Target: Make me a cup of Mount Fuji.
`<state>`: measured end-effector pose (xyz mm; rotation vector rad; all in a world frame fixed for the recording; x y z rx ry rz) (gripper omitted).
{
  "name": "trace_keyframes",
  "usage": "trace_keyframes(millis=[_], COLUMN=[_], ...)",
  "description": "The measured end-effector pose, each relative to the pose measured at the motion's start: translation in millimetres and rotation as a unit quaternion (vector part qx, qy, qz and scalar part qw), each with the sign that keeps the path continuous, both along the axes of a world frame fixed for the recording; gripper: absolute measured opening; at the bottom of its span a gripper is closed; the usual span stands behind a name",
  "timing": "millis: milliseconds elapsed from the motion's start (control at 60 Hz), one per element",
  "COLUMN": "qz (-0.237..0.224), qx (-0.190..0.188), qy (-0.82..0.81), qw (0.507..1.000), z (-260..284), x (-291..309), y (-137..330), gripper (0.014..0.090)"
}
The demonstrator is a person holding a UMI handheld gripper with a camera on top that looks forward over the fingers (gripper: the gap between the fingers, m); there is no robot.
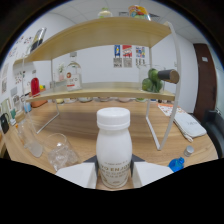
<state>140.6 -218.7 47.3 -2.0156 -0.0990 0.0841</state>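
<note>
A white plastic bottle (114, 145) with a white screw cap and faint lettering low on its body stands upright between my fingers, filling the near middle of the gripper view. My gripper (114, 175) is shut on the bottle's lower part, with a pale finger (80, 175) pressed against each side. The bottle's base is hidden low between the fingers, so I cannot tell whether it rests on the wooden table (100, 122). A clear empty glass (62, 151) stands just ahead to the left of the fingers.
A second clear glass (30, 139) stands further left. Beyond the bottle is a two-level wooden shelf rack (105, 91) on white wire legs, carrying a green bottle (159, 79) and a red item (35, 86). To the right lie a white device (189, 124) and a blue object (176, 164).
</note>
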Motion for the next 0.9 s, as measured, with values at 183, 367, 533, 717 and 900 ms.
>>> trace_keyframes(millis=[183, 367, 533, 717, 900], qz=[0.005, -0.02, -0.057, -0.077, -0.084], qx=[-0.013, -0.026, -0.028, -0.037, -0.043], qy=[0.004, -0.011, -0.009, -0.026, -0.027], qw=[1.0, 0.999, 0.998, 0.996, 0.995], z=[-4.5, 11.9, 54.9, 96.5, 115.3], x=[3.6, 13.0, 1.3, -43.2, -89.3], y=[-11.2, -20.6, -47.4, -85.2, -116.0], gripper=[0.0528, 0.0857, 0.0851, 0.0848, 0.086])
